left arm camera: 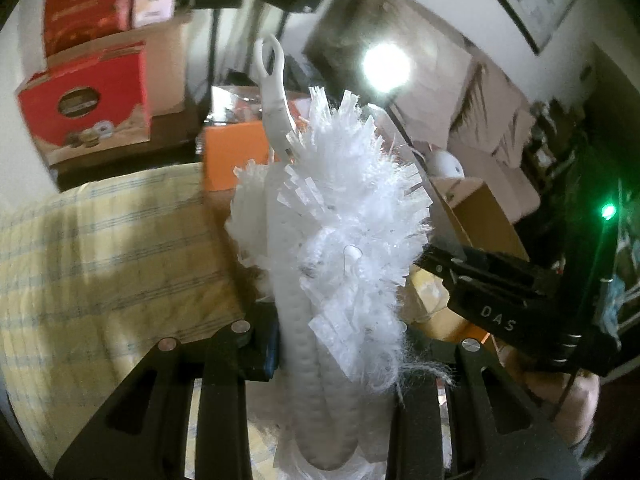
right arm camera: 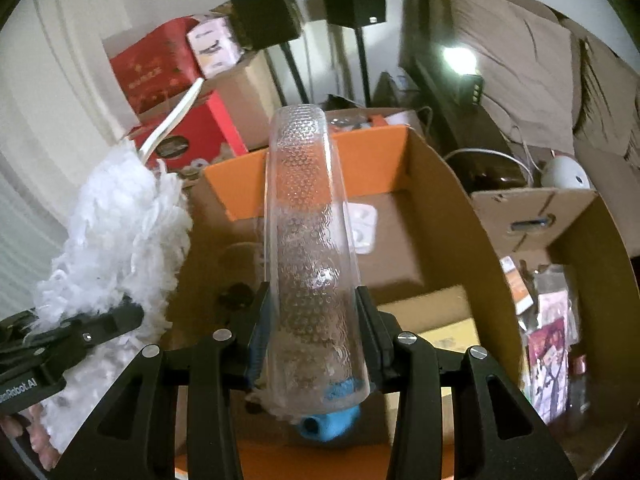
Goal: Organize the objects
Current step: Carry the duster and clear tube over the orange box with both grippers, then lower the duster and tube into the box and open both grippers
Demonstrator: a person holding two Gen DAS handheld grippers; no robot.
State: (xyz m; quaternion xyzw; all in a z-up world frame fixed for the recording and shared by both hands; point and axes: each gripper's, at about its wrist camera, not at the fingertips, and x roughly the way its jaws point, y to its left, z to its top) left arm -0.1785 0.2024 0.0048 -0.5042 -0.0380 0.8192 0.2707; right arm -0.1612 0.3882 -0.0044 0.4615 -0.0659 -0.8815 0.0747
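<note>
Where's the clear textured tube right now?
In the right wrist view, the tube stands centre frame, clamped in the right gripper, above the open cardboard box, with the white duster to its left.

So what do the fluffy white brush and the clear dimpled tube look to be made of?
White bristly brush: stiff translucent plastic strips, frayed at the tips, on a matte white plastic handle, judging by its moulded loop end. Clear dimpled tube: glossy see-through plastic, possibly glass; the box shows through its embossed wall.
</note>
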